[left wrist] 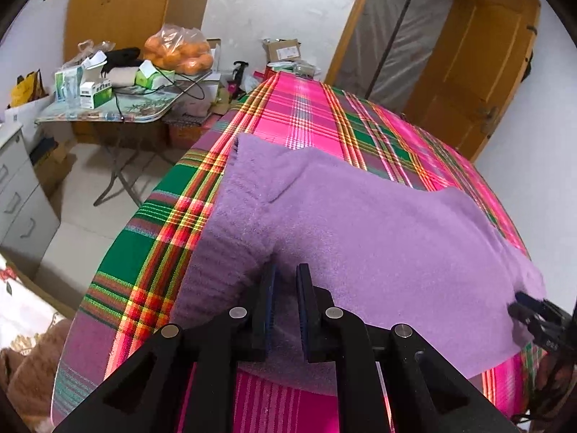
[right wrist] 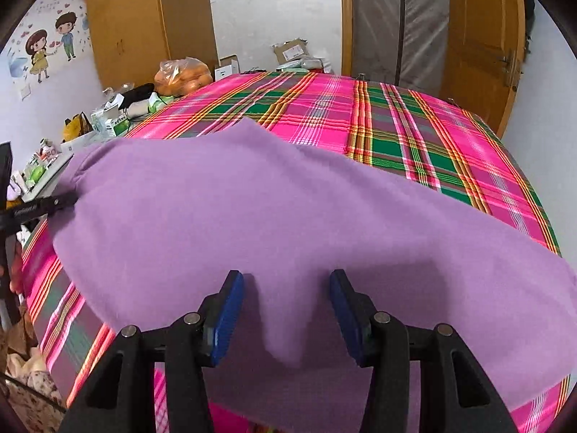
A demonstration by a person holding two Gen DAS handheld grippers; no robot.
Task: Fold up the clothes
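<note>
Broadly, a fuzzy lilac sweater [left wrist: 360, 238] lay spread across the near part of a pink-and-green plaid bed [left wrist: 324, 115], one ribbed end toward the far left. Far left, a clear bag [left wrist: 178, 48] held oranges on a cluttered folding table [left wrist: 108, 112]. The left gripper [left wrist: 286, 278] angled down, jaws pinched on a sweater fold, while the right gripper [right wrist: 286, 288] stood apart over a hanging flap.

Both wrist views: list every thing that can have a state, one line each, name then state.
purple garment: spread on the bed, partly folded
left gripper: jaws nearly shut, pinching a fold of the garment
right gripper: open, a garment fold between its jaws, ungripped
wooden door: open
plaid bedsheet: spread flat
bag of oranges: closed
</note>
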